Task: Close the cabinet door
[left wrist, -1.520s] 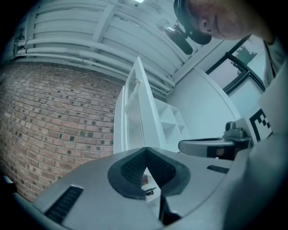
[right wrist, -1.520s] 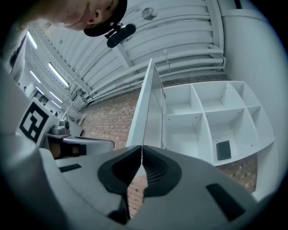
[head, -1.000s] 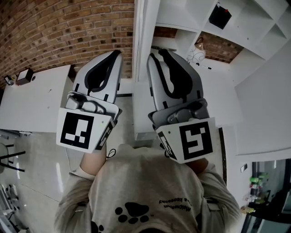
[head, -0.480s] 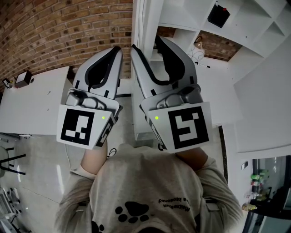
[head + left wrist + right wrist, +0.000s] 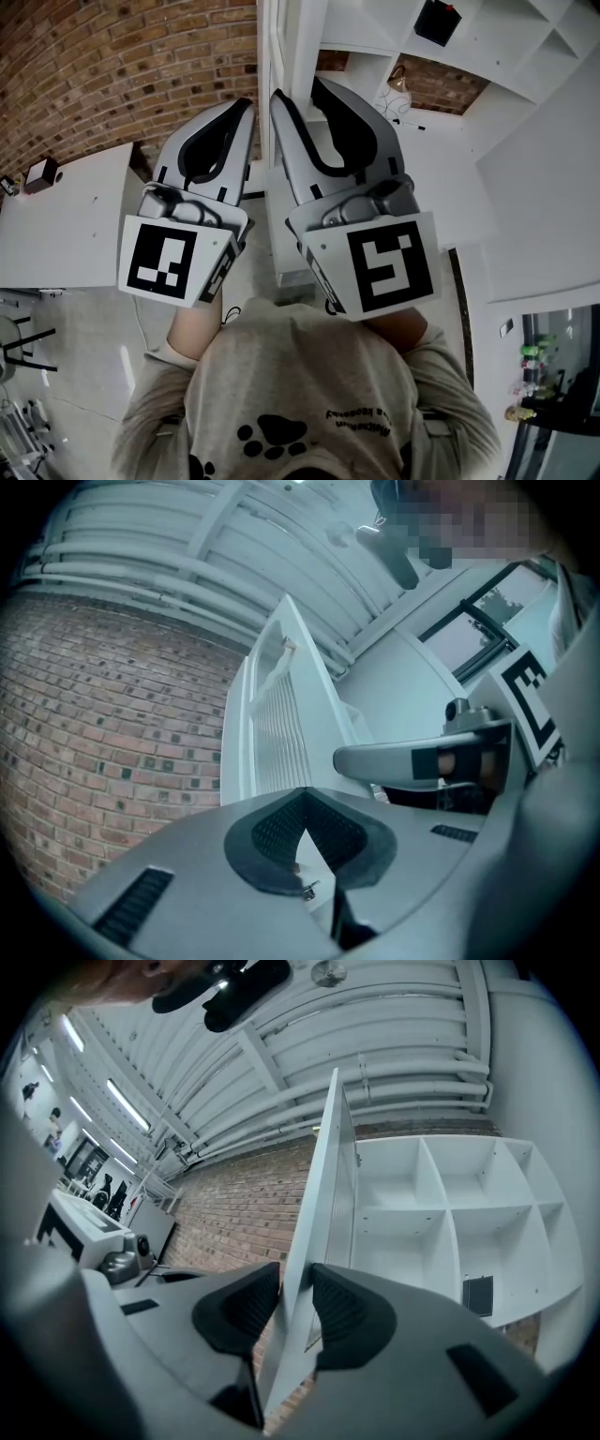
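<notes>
We are at the grasping step. The right gripper (image 5: 295, 1283) has just been closing its jaws, and the edge of the cabinet door (image 5: 323, 1185) stands between them with both ribbed black pads (image 5: 344, 1312) pressed on its faces, so we read it as clamped on the door. The door runs up the middle of the right gripper view, seen edge-on and swung well out from the white shelves (image 5: 441, 1213) at the right, so it is not yet closed. The left gripper (image 5: 302, 803), low in the centre of its own view, has its jaws together on nothing. Next, we judge, the door must be swung in an arc toward the shelves, with the grip kept square so the thin panel does not slip out. The door is a flat, smooth, white panel with a straight, narrow edge. The grippers are grey moulded shells, and the brick wall (image 5: 234, 1213) behind looks rough and matt.
</notes>
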